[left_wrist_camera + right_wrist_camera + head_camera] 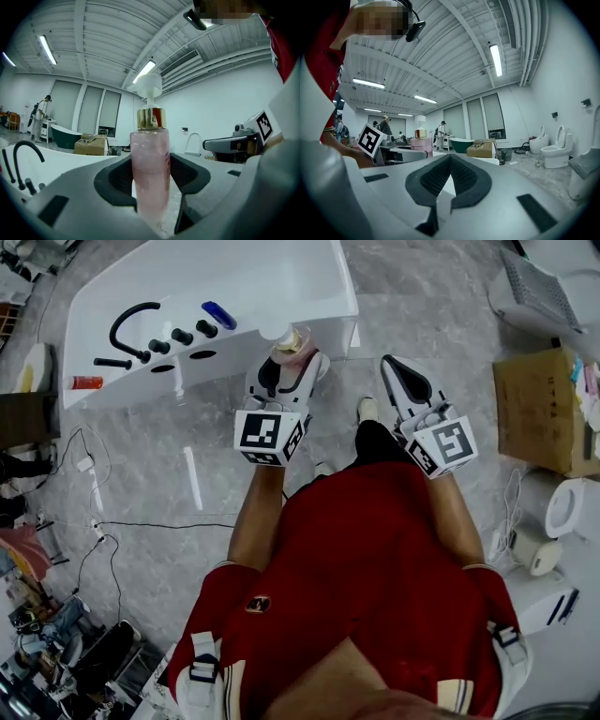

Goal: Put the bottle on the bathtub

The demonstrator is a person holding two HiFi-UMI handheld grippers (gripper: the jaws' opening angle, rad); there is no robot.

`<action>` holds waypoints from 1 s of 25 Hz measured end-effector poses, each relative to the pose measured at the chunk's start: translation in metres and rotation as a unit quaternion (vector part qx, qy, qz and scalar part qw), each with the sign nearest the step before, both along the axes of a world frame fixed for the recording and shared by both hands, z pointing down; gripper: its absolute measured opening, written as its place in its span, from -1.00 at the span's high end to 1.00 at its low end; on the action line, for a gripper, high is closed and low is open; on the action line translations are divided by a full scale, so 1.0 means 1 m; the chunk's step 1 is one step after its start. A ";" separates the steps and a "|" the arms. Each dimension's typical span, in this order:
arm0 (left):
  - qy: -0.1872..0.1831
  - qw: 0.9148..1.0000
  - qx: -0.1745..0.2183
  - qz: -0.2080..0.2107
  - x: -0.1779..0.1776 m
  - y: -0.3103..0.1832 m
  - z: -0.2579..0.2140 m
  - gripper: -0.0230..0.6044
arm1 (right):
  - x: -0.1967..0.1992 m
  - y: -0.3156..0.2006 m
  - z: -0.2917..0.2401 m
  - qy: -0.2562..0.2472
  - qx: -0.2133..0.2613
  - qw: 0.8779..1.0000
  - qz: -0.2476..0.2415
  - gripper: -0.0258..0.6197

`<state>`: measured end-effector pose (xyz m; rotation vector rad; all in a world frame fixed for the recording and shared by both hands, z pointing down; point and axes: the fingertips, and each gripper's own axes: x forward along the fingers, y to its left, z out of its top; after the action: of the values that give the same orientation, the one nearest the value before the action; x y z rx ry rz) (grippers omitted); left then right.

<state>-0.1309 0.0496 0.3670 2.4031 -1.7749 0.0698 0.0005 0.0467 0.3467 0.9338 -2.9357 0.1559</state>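
A pink pump bottle [150, 164] with a gold collar and white pump head stands upright between the jaws of my left gripper [151, 187], which is shut on it. In the head view the bottle [289, 346] sits at the tip of the left gripper [291, 367], just at the near corner of the white bathtub [281, 287]. My right gripper [398, 371] hovers over the floor to the right of the tub, its jaws shut with nothing between them [449, 185]. From the right gripper view the bottle [420, 140] shows far left.
On the tub deck are a black faucet [131, 329], black knobs [183, 336] and a blue item [218, 314]. An orange tube [86, 382] lies at the tub's left end. A cardboard box [539, 409] and white fixtures stand right. Cables run across the floor at left.
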 end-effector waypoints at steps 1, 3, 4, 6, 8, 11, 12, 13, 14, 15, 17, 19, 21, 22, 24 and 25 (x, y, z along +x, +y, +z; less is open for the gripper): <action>-0.002 1.000 -0.003 -0.002 0.001 -0.011 0.003 0.17 | 0.002 -0.013 0.001 -0.001 -0.001 1.000 -0.002 0.93; -0.004 1.000 -0.008 -0.006 0.003 -0.034 0.007 0.17 | 0.004 -0.040 0.003 -0.004 -0.004 1.000 -0.006 0.93; -0.003 1.000 -0.011 -0.010 0.003 -0.046 0.010 0.17 | 0.005 -0.053 0.005 -0.005 -0.006 1.000 -0.009 0.93; 0.002 1.000 -0.019 -0.020 0.002 -0.069 0.016 0.17 | 0.007 -0.078 0.008 -0.007 -0.012 1.000 -0.016 0.93; 0.003 0.999 -0.027 -0.029 0.003 -0.091 0.024 0.17 | 0.011 -0.100 0.013 -0.007 -0.018 1.000 -0.022 0.93; -0.002 0.998 -0.040 -0.041 0.007 -0.120 0.038 0.17 | 0.017 -0.130 0.018 -0.004 -0.023 0.999 -0.035 0.93; -0.003 0.998 -0.044 -0.045 0.008 -0.129 0.043 0.17 | 0.020 -0.139 0.020 -0.003 -0.024 0.999 -0.038 0.93; -0.004 0.998 -0.048 -0.049 0.010 -0.138 0.048 0.17 | 0.023 -0.147 0.023 -0.001 -0.026 0.999 -0.042 0.93; -0.005 0.997 -0.052 -0.053 0.012 -0.146 0.053 0.17 | 0.027 -0.155 0.026 0.001 -0.029 0.999 -0.045 0.93; -0.006 0.997 -0.057 -0.057 0.013 -0.155 0.058 0.17 | 0.030 -0.163 0.030 0.003 -0.031 0.998 -0.048 0.93; -0.008 0.996 -0.064 -0.064 0.015 -0.171 0.069 0.17 | 0.035 -0.178 0.037 0.005 -0.037 0.998 -0.056 0.93; -0.010 0.995 -0.071 -0.073 0.018 -0.186 0.080 0.17 | 0.041 -0.192 0.042 0.007 -0.041 0.997 -0.063 0.93; -0.012 0.993 -0.078 -0.084 0.020 -0.198 0.091 0.17 | 0.049 -0.202 0.047 0.010 -0.045 0.997 -0.069 0.93; -0.012 0.993 -0.081 -0.090 0.021 -0.203 0.096 0.17 | 0.053 -0.206 0.049 0.012 -0.047 0.996 -0.071 0.93; -0.014 0.991 -0.088 -0.101 0.019 -0.213 0.106 0.17 | 0.057 -0.214 0.055 0.016 -0.050 0.996 -0.076 0.93; -0.015 0.990 -0.091 -0.105 0.018 -0.218 0.110 0.17 | 0.057 -0.218 0.057 0.017 -0.052 0.996 -0.076 0.93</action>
<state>-0.1133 -0.1681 0.4772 2.0896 -1.9322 0.2340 0.0577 -0.1713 0.4038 0.6889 -2.9194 0.2784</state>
